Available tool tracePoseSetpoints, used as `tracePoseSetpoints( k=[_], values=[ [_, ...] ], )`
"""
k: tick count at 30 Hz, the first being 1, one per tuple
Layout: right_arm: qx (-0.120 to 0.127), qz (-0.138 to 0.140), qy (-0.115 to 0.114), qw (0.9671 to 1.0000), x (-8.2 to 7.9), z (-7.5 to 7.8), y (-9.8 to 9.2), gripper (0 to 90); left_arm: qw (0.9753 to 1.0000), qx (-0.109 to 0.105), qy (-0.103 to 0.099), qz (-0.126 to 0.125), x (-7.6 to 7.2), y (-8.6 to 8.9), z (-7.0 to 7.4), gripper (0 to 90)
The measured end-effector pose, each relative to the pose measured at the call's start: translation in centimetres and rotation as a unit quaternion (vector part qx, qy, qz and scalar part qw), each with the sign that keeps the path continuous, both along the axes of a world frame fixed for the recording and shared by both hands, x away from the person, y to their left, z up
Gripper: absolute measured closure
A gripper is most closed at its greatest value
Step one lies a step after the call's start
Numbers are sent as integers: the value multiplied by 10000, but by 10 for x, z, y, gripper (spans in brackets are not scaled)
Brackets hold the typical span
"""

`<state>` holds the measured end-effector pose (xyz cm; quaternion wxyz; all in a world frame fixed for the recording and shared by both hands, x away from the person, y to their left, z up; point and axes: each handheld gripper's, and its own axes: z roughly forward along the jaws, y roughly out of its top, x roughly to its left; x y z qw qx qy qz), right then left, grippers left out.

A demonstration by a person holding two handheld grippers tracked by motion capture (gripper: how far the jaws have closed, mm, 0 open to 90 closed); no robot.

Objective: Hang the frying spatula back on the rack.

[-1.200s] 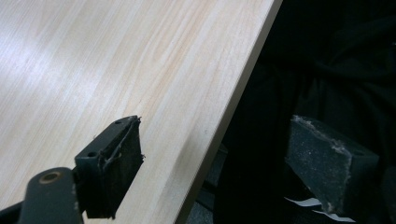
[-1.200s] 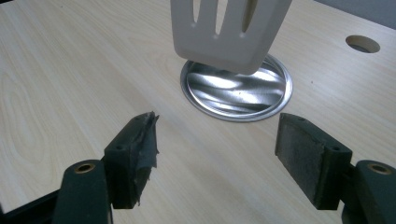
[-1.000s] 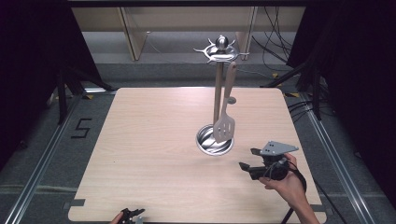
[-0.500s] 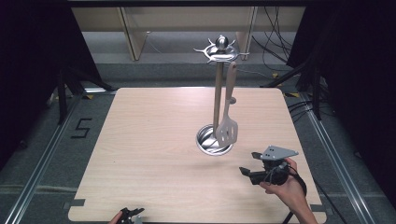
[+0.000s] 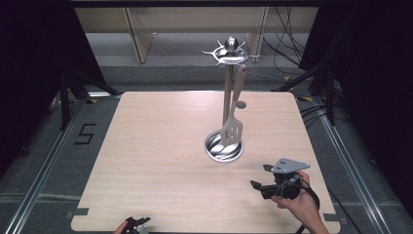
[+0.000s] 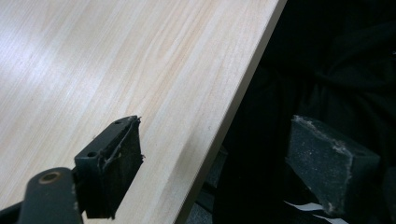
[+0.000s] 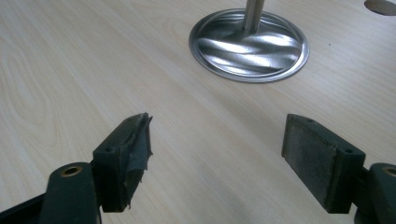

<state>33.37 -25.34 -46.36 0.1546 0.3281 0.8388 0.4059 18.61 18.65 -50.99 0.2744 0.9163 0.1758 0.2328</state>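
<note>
Wood-grain table [image 5: 160, 161], pale, takes up most of the high view. On the floor left of it you can read a black "5" [image 5: 84, 133]; no other writing or brand legible. Steel utensil stand [image 5: 227, 97] sits right of the table's centre: round shiny base [image 7: 249, 44], upright pole, hook crown on top. One wooden slotted spatula [image 5: 233, 122] hangs from the crown, its blade down just above the base. A small round mark [image 5: 241, 104] shows on the tabletop behind the stand.

Your right gripper [image 5: 260, 183] is near the table's front right corner, held in your hand [image 5: 302, 204], grey plate on top, pointed left toward the stand. Its jaws stand wide apart with nothing between them; the right gripper view has the base straight ahead of them. Versus a second ago, it has backed away from the stand toward the near edge.

Your left gripper [image 5: 136, 224] is at the table's near edge, bottom of the high view, about where it was. Jaws wide apart, holding nothing, straddling the table edge in the left gripper view.
</note>
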Motion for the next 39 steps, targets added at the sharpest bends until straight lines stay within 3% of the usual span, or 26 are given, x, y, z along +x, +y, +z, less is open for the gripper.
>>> tracePoseSetpoints(
  k=[1,2,4,5,12,20,26,28,29,39],
  values=[
    [-5,-46,-22,10000,-1,-1,0,246,10000,3,1,-1,0,0,0,172],
    [35,-70,104,9999,-3,-1,1,245,10000,-7,5,-2,0,0,0,171],
    [-3,-27,-30,10000,-3,-2,0,245,10000,6,-13,-12,0,0,0,170],
    [15,-32,68,10000,-5,-3,0,244,10000,2,-15,-13,0,0,0,170],
    [-49,88,50,9999,-9,-7,1,241,10000,-20,-33,5,0,0,1,169],
    [-41,13,44,10000,-15,-9,1,240,10000,-13,-29,1,0,0,0,169],
    [-54,41,123,9999,-17,-12,0,237,10000,9,-24,-5,0,0,0,170],
    [-9,-63,212,9998,-21,-12,1,237,10000,8,-23,-8,0,0,0,169],
    [-62,27,94,9999,-19,-13,0,237,10000,8,-22,-8,0,0,0,169],
    [-77,-5,126,9999,-25,-16,-3,225,9999,45,-55,-70,1,0,1,169]
  ],
)
